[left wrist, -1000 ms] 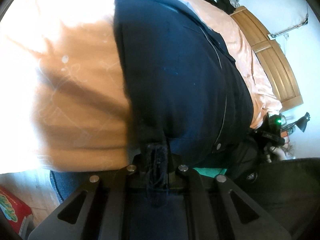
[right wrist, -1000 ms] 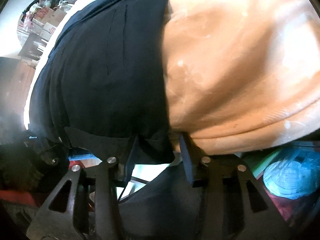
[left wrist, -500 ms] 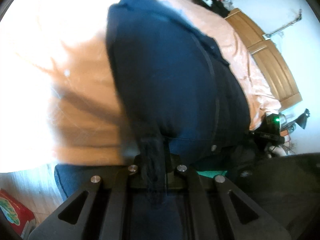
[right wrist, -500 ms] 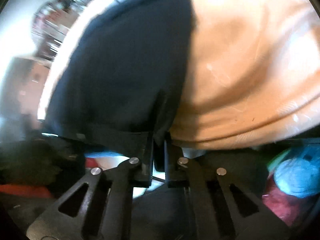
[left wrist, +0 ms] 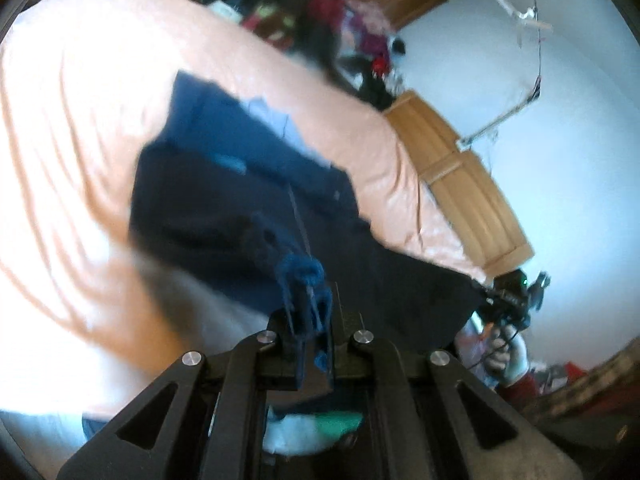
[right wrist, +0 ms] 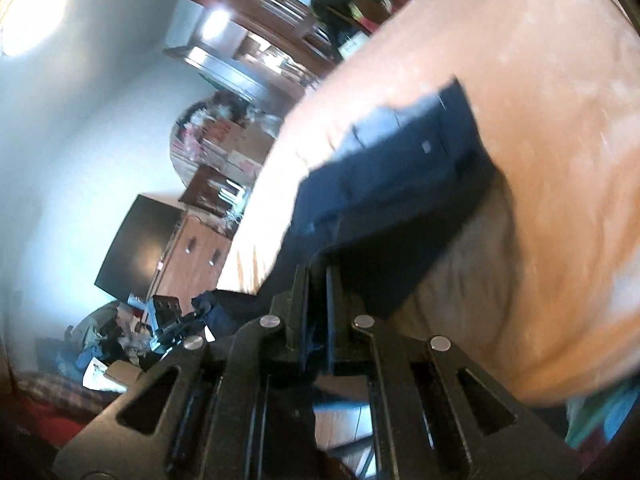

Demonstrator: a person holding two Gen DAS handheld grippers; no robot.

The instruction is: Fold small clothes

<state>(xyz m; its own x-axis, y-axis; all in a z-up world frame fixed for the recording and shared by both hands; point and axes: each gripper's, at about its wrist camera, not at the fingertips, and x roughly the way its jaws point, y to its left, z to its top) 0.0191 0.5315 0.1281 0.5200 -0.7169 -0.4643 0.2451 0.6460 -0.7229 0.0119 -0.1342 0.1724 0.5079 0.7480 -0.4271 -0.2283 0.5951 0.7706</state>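
Left wrist view: the dark navy garment (left wrist: 248, 208) hangs over the peach bed (left wrist: 80, 120), its near edge pinched in the closed left tool (left wrist: 306, 300); the right tool (right wrist: 318, 280) clamps the other near corner.

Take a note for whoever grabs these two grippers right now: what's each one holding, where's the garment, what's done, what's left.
Left gripper: shut on the dark navy garment, near edge.
Right gripper: shut on the opposite corner of that edge.
Garment: near edge raised off the peach bedcover, far end lying on it.
Done: both corners gripped and raised.
Left: probably carry the edge forward over the far end, lay it down, release, finish folding.
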